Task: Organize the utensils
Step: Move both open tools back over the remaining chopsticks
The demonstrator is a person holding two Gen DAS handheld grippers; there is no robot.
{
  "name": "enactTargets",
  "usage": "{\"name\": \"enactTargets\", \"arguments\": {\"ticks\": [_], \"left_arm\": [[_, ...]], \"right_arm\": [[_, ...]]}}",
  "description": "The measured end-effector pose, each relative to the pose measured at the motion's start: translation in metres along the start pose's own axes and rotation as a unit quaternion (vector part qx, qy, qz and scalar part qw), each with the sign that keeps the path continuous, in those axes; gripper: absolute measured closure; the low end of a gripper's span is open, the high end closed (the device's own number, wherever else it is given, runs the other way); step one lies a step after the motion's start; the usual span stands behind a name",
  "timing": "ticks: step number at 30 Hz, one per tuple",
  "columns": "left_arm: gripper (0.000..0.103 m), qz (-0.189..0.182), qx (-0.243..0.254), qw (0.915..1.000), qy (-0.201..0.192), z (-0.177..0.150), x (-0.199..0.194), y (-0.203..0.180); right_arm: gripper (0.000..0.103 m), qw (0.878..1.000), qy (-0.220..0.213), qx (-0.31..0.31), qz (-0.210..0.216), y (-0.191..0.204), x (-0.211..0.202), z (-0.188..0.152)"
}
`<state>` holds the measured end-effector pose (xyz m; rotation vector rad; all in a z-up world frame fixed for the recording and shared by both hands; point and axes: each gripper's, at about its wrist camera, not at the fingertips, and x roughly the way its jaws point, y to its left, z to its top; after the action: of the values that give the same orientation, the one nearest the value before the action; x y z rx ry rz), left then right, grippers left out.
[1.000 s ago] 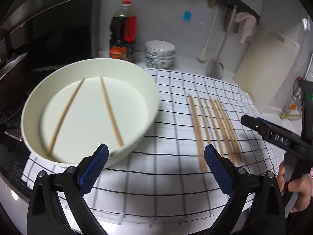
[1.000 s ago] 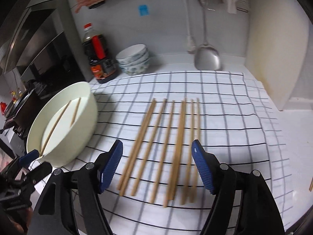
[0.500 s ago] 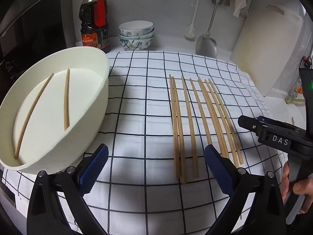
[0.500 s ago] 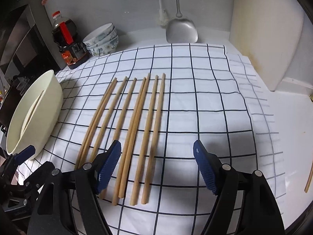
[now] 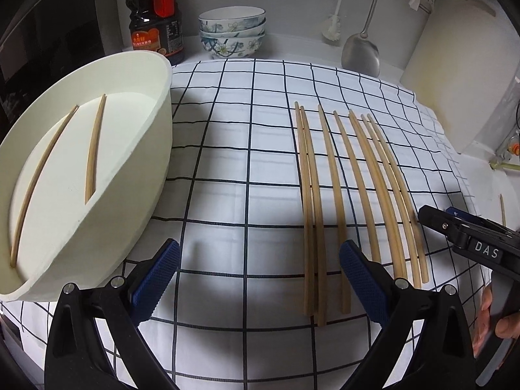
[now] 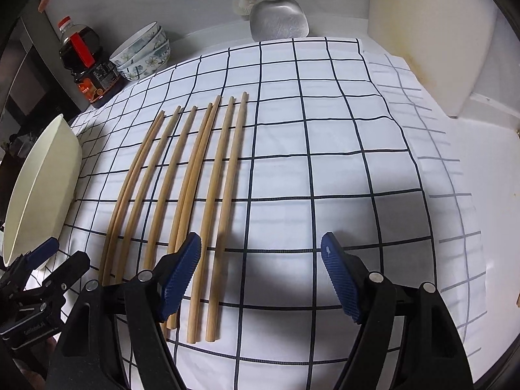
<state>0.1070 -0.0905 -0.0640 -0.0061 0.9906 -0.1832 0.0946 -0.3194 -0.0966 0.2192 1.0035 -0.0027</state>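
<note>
Several wooden chopsticks (image 5: 344,191) lie side by side on the checked cloth; they also show in the right wrist view (image 6: 195,178). A white bowl (image 5: 143,149) at the left holds two chopsticks (image 5: 94,149); its rim shows in the right wrist view (image 6: 39,182). My left gripper (image 5: 260,279) is open and empty, low over the cloth between the bowl and the row. My right gripper (image 6: 260,269) is open and empty, its left finger over the near ends of the chopsticks. The right gripper shows at the right in the left wrist view (image 5: 468,240).
A checked cloth (image 5: 247,149) covers the counter. A soy sauce bottle (image 5: 156,22), stacked patterned bowls (image 5: 232,31), a metal spatula (image 5: 360,52), a brush (image 5: 331,31) and a white cutting board (image 5: 461,74) stand along the back wall.
Both grippers have swung right and come lower and closer to the cloth. The bowl has slid to the left of both views. Both stay open.
</note>
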Motion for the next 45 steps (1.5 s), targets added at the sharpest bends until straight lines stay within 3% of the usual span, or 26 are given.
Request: {"name": "enactTargets", "arguments": {"ticks": [14, 45], "left_arm": [[0.006, 0.019, 0.009, 0.9997, 0.013, 0.002, 0.013, -0.004], [0.005, 0.058, 0.010, 0.9982, 0.015, 0.001, 0.030, -0.010]], "right_arm": [[0.030, 0.997, 0.003, -0.036, -0.063, 0.005, 0.010, -0.003], [0.030, 0.998, -0.005, -0.024, -0.066, -0.006, 0.007, -0.004]]}}
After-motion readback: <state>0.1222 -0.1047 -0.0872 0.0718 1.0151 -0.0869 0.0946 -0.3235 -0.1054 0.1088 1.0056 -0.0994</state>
